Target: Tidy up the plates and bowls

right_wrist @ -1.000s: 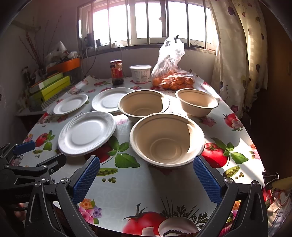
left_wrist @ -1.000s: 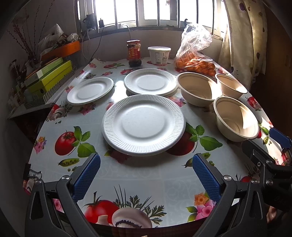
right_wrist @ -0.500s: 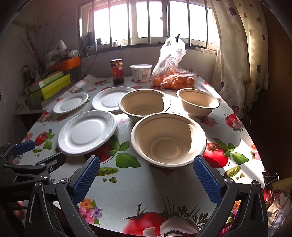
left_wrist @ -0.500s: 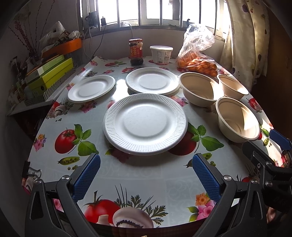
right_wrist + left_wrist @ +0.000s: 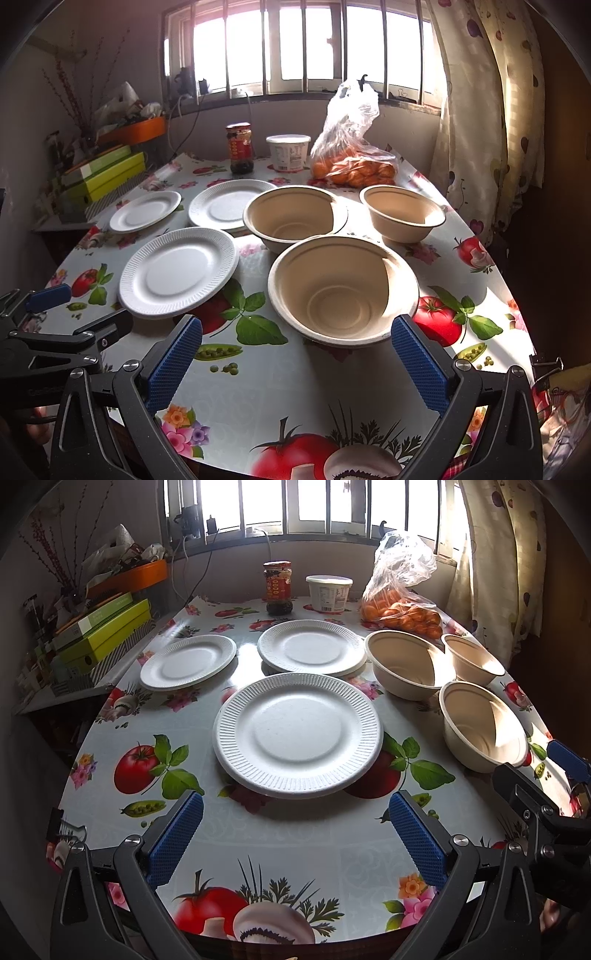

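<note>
Nearest white plate (image 5: 297, 734) lies mid-frame just above the left gripper (image 5: 295, 836), jaws spread, empty; nearest tan bowl (image 5: 343, 290) sits centre-frame above the equally released right gripper (image 5: 295, 358)

Both tongs look identical: the left tongs (image 5: 295, 830) and right tongs (image 5: 295, 350) have chunky black plastic arms with triangular cut-outs, shiny silver screws at the joints, and blue pads (image 5: 415, 836) with a fine grid texture.
</note>
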